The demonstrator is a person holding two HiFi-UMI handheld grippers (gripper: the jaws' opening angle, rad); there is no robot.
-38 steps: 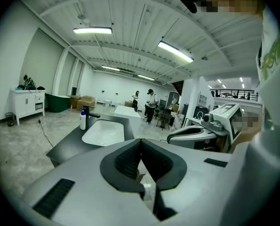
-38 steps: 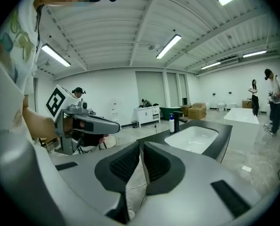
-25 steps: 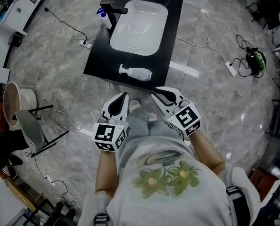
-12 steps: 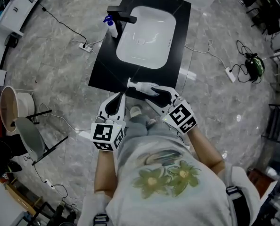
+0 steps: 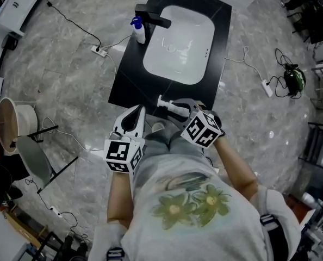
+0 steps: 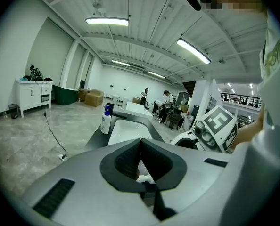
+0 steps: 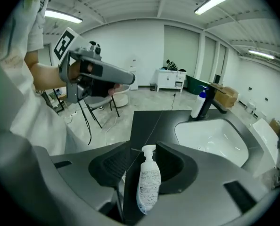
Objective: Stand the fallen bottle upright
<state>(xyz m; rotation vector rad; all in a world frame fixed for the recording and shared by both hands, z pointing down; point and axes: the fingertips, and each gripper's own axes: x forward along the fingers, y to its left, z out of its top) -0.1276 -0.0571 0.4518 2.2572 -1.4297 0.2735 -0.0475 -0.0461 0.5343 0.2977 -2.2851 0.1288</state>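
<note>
A white pump bottle [image 5: 171, 106] lies on its side at the near edge of the black counter [image 5: 130, 75]. In the right gripper view the bottle [image 7: 148, 182] lies lengthwise between the jaws, pump end pointing away. My right gripper [image 5: 184, 106] hangs tilted down over it, open, with a gap showing on the left side of the bottle. My left gripper [image 5: 141, 110] is shut and empty, just short of the counter's near edge, left of the bottle. In its own view its tips [image 6: 140, 142] meet.
A white sink basin [image 5: 179, 42] fills the counter's middle, with a black faucet [image 5: 153, 18] and an upright blue-capped bottle [image 5: 139, 30] at its far left. Cables and a power strip [image 5: 99, 50] lie on the floor; a chair [image 5: 33, 151] stands at left.
Both grippers moved forward toward the counter. The right one dropped, rolled and now straddles the fallen bottle with its jaws spread; earlier they looked together.
</note>
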